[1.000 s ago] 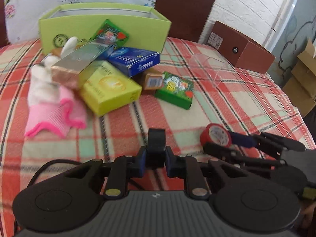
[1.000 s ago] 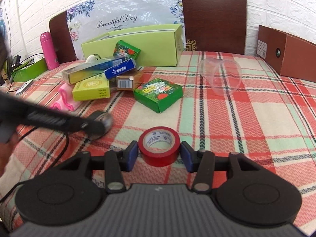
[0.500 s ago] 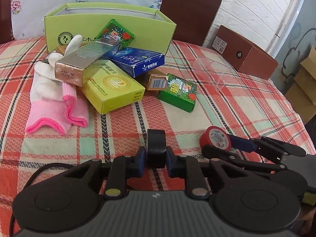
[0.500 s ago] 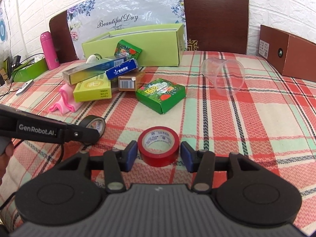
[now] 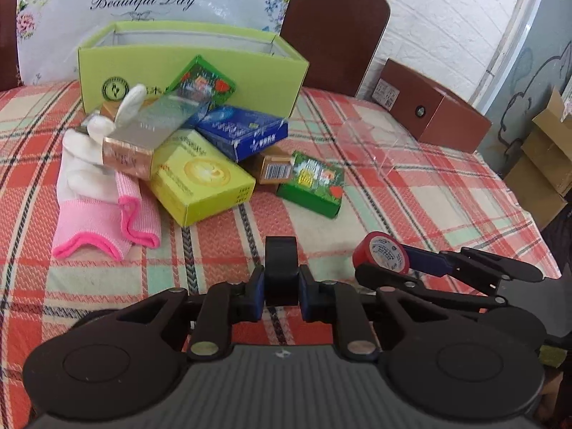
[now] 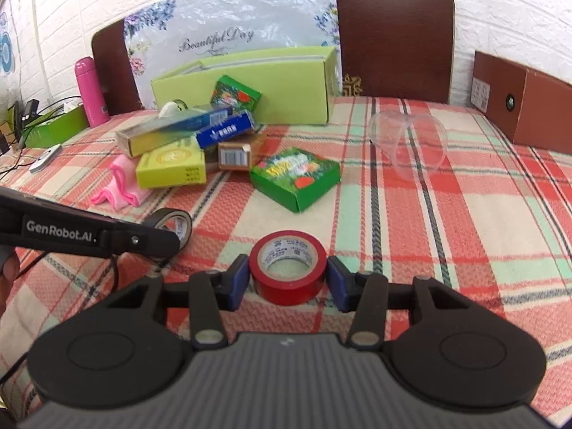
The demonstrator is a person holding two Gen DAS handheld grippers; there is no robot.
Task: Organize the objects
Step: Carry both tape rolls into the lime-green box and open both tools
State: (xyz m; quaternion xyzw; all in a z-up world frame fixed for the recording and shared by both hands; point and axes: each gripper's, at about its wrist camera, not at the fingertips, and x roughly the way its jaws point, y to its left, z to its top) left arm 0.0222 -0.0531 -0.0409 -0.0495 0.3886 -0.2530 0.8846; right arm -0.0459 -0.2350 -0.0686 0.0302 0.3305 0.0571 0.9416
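Observation:
A black tape roll [image 5: 281, 261] stands on edge between the pads of my left gripper [image 5: 281, 286], whose jaws are closing and pressing on it. The right wrist view shows that roll [image 6: 171, 223] just above the cloth at the left. My right gripper [image 6: 287, 282] has a red tape roll [image 6: 287, 271] lying flat between its blue pads. Its jaws are closing, and both pads touch the roll. An open light-green box [image 5: 186, 71] stands at the back of the table.
A pile lies in front of the green box: a yellow box [image 5: 200, 178], a blue box [image 5: 243, 132], a small green box [image 5: 311, 186] and pink-cuffed gloves [image 5: 93, 207]. A clear cup [image 6: 411, 143] lies on its side. A brown box [image 6: 518, 107] is at the right, a pink bottle [image 6: 91, 89] at the left.
The left wrist view has steadied and shifted slightly toward the pile, with the black roll still gripped. The right gripper and the red roll have stayed in place.

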